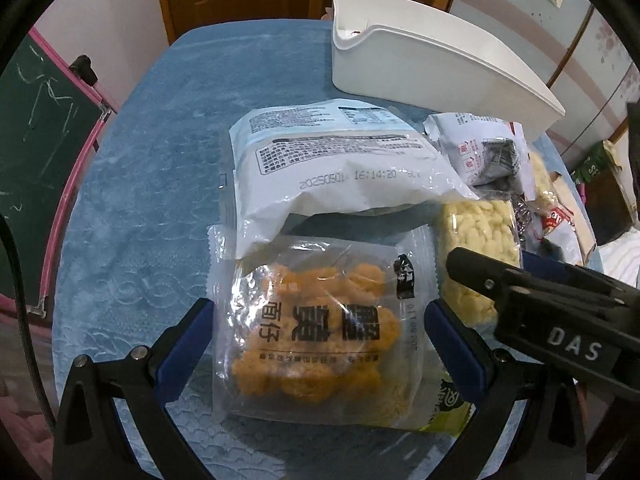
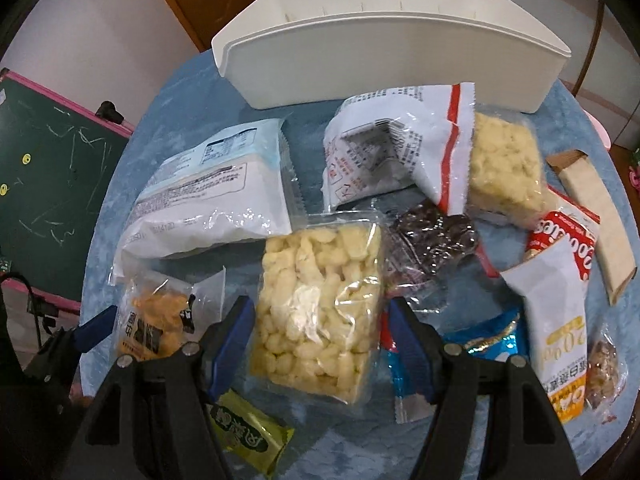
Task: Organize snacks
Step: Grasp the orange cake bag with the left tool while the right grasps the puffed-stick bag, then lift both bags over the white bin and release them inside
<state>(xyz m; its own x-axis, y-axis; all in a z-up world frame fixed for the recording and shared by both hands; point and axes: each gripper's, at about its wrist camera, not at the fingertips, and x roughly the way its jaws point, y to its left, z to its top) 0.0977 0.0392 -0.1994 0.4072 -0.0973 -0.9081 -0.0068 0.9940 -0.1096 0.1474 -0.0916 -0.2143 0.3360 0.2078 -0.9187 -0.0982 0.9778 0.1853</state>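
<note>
Two tools stood wide, the left tool (image 1: 320, 312) straddling the orange snack pack (image 1: 316, 332), the right tool (image 2: 322, 320) the puffed-rice pack (image 2: 316, 316); each needed squeezing gently, then lifting toward the white bin (image 2: 384, 68).

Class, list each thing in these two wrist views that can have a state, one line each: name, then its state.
Left gripper: open, fingers either side of the orange snack pack.
Right gripper: open, fingers either side of the pale puffed-snack pack.
Orange snack pack: sealed, flat on the cloth.
Pale puffed-snack pack: sealed, lying flat.
White bin: upright; contents not visible.
Large white bag: lying printed side up, overlapping the orange pack.
</note>
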